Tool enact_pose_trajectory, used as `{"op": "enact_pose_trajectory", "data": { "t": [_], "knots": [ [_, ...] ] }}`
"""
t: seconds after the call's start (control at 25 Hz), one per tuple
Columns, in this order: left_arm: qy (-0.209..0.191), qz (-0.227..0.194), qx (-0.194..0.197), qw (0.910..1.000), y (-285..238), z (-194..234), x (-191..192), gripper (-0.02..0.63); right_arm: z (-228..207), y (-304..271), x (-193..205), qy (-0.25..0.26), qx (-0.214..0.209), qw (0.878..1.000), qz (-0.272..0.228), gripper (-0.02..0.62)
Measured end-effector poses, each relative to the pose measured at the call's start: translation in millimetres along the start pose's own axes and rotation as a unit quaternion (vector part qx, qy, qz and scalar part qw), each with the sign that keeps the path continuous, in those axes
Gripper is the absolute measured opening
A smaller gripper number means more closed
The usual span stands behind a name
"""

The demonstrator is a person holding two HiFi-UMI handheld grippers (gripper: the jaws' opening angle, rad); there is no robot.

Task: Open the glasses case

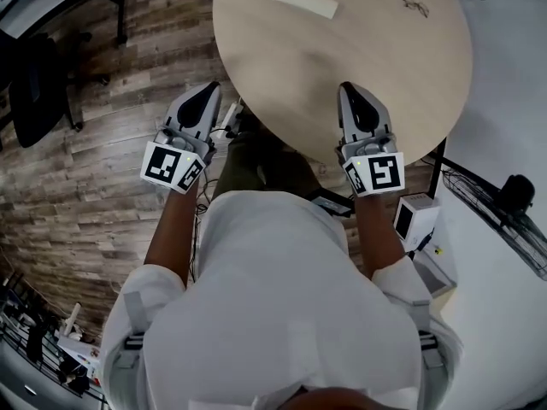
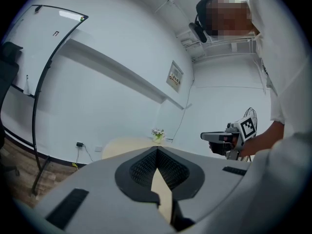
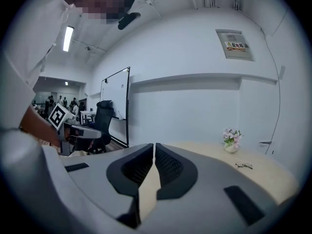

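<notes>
The glasses case (image 1: pixel 306 1) is a pale, flat oblong lying closed at the far side of the round wooden table (image 1: pixel 342 67). A pair of glasses (image 1: pixel 416 6) lies to its right, also seen as glasses (image 3: pixel 243 166) in the right gripper view. My left gripper (image 1: pixel 209 89) hovers off the table's near left edge, jaws shut and empty, as the left gripper (image 2: pixel 157 150) shows in its own view. My right gripper (image 1: pixel 348 89) is over the near edge, shut and empty too, as the right gripper (image 3: pixel 154 146) shows. Both are well short of the case.
A small vase of flowers (image 3: pixel 230 140) stands on the table's far side. A black office chair (image 1: pixel 34 84) is on the wooden floor at left. A white box (image 1: pixel 414 216) and a fan (image 1: pixel 504 203) sit at right. A whiteboard (image 3: pixel 114 104) stands by the wall.
</notes>
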State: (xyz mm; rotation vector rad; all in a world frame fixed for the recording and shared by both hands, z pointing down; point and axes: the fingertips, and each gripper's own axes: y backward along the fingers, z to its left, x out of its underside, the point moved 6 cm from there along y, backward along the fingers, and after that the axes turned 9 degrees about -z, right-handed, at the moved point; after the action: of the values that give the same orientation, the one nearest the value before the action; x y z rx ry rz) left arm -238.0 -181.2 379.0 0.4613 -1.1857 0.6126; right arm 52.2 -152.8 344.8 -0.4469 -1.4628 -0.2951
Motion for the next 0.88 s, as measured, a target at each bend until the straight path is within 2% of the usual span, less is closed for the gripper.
{"op": "enact_pose_trajectory", "data": {
  "t": [0.2,0.32,0.48,0.68,0.88],
  "knots": [
    [-0.005,0.009,0.008,0.9999,-32,15,14,0.012,-31,-29,5,0.043,-0.009,0.999,0.005,0.029],
    [-0.031,0.018,0.012,0.9993,-50,21,25,0.012,-50,-44,16,0.080,-0.015,0.997,0.014,0.036],
    [-0.073,0.032,0.007,0.9968,-78,32,40,0.012,-80,-68,46,0.101,-0.021,0.993,0.051,0.083],
    [-0.096,0.035,-0.003,0.9948,-110,43,65,0.012,-107,-94,92,0.129,-0.046,0.984,0.112,0.109],
    [-0.120,0.053,-0.009,0.9913,-127,47,93,0.012,-117,-121,129,0.177,-0.077,0.975,0.110,0.120]
  ]
}}
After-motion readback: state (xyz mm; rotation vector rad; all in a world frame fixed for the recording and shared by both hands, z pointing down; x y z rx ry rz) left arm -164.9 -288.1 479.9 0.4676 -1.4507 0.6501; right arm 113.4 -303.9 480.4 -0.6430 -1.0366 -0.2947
